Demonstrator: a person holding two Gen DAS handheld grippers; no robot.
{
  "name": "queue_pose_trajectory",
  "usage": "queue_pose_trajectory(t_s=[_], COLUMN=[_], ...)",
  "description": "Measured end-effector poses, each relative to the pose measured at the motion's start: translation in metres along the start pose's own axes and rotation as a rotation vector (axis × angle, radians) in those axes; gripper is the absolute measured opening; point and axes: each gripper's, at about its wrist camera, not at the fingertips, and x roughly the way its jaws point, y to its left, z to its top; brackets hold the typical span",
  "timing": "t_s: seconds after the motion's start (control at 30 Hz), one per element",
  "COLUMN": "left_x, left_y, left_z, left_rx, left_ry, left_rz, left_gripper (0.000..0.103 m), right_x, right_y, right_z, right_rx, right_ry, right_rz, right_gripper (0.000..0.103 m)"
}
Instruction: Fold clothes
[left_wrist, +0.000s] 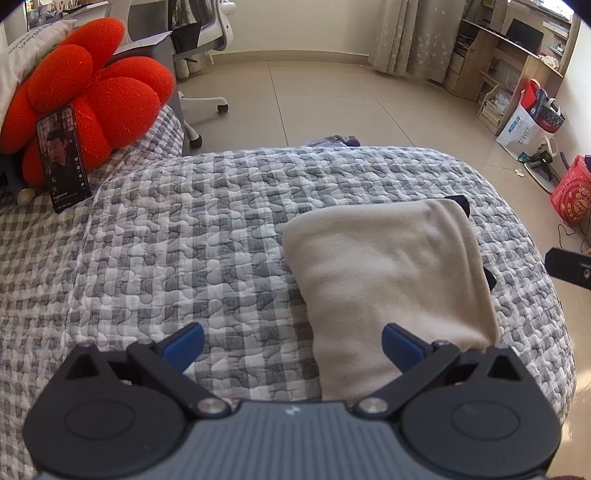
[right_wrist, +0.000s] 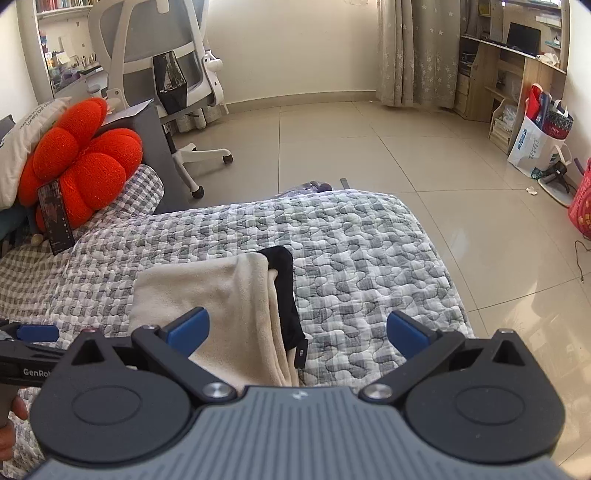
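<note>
A folded beige garment (left_wrist: 391, 273) lies on the grey-and-white quilted bed (left_wrist: 184, 229), with a black edge (left_wrist: 461, 203) peeking out along its far right side. My left gripper (left_wrist: 291, 345) hovers above its near left corner, jaws wide open and empty. In the right wrist view the same beige garment (right_wrist: 221, 295) shows its black trim (right_wrist: 288, 295) along the right edge. My right gripper (right_wrist: 299, 332) hangs over that edge, open with nothing between its blue pads. The left gripper's tip (right_wrist: 37, 332) appears at the left of that view.
A red flower-shaped cushion (left_wrist: 85, 99) and a propped phone (left_wrist: 62, 158) sit at the bed's far left. Beyond the bed are tiled floor, a white office chair (right_wrist: 166, 62), wooden shelves (left_wrist: 498, 62) and shopping bags (left_wrist: 528, 122) at the right.
</note>
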Motion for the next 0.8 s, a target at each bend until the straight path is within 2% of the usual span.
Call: queue_pose_trajectory(t_s=[0.17,0.37,0.43,0.5,0.6,0.8], left_x=[0.011,0.022,0.026,0.031,0.037,0.054], left_y=[-0.002,-0.008,-0.006,-0.002,0.003,0.013], left_z=[-0.007,-0.008,-0.008,-0.009,-0.010,-0.011], left_rx=[-0.031,-0.008,-0.019,-0.031,-0.049,-0.105], left_ry=[0.026,0.019,0.019,0.027,0.027,0.055], left_rz=[0.034,0.033,0.006,-0.014,-0.059,-0.159], left_gripper=[0.103,0.103,0.103,0.103,0.103,0.103], right_x=[0.014,0.048,0.058,0.064,0.072,0.088], right_y=[0.016,0.004,0.003,0.004,0.001,-0.019], right_z=[0.003,-0.020,-0.024,-0.026,-0.027,-0.029], right_rx=[-0.057,0.024,0.044,0.013,0.013,0.121], right_ry=[0.040,0.147,0.166,0.169,0.150,0.166], right_rz=[-0.008,0.094,0.107,0.092,0.133,0.205], right_gripper=[0.103,0.103,0.103,0.103,0.103,0.103])
